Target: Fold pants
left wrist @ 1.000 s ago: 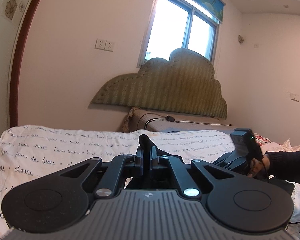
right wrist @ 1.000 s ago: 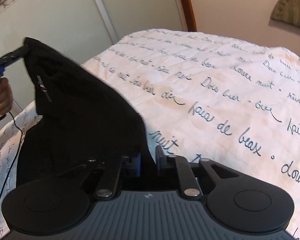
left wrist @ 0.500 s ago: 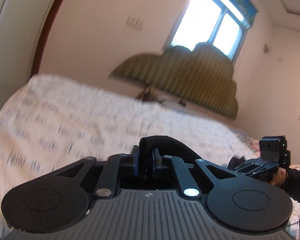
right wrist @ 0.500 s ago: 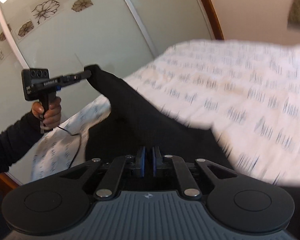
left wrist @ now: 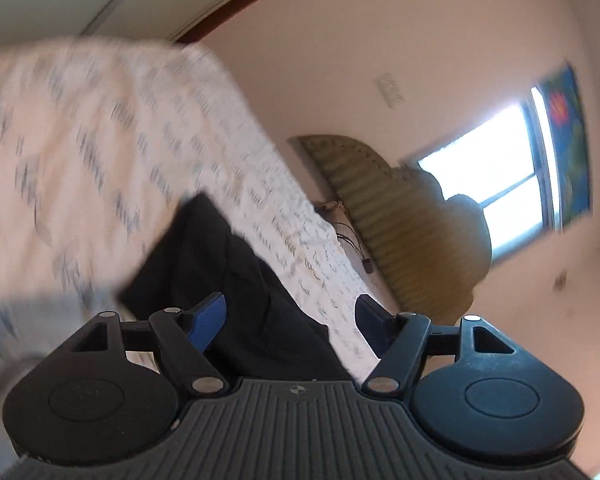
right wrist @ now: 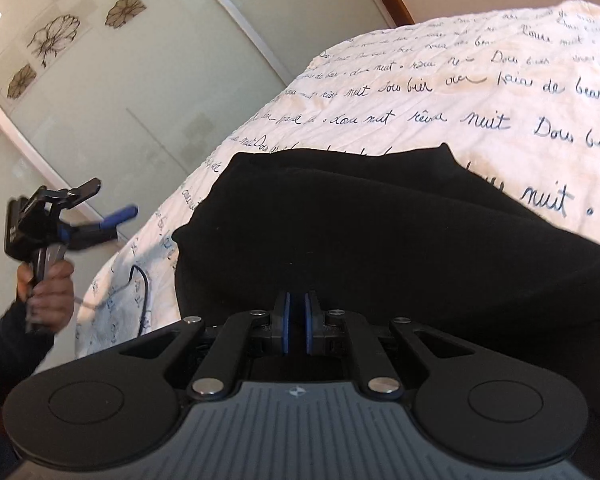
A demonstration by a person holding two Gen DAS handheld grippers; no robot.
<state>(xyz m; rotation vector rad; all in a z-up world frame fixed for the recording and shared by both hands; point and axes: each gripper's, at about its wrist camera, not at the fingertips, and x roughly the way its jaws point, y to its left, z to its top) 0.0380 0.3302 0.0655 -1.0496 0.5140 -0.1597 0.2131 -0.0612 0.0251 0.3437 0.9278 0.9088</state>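
The black pants (right wrist: 360, 232) lie folded over on the white bedspread with blue handwriting (right wrist: 480, 92). My right gripper (right wrist: 296, 320) has its blue pads close together over the near edge of the pants; I cannot tell whether cloth is pinched. My left gripper (left wrist: 288, 320) is open and empty, tilted above the pants (left wrist: 228, 272). It also shows in the right wrist view (right wrist: 108, 204), open, held off the bed's left side.
A sliding wardrobe door with flower prints (right wrist: 100, 60) stands left of the bed. A green padded headboard (left wrist: 400, 216) and a window (left wrist: 500, 168) are at the far end. A black cable (right wrist: 142, 292) lies on the bed edge.
My left gripper has opened and let go of the pants, then swung away to the left and tilted. The lifted part of the pants has dropped flat onto the bed.
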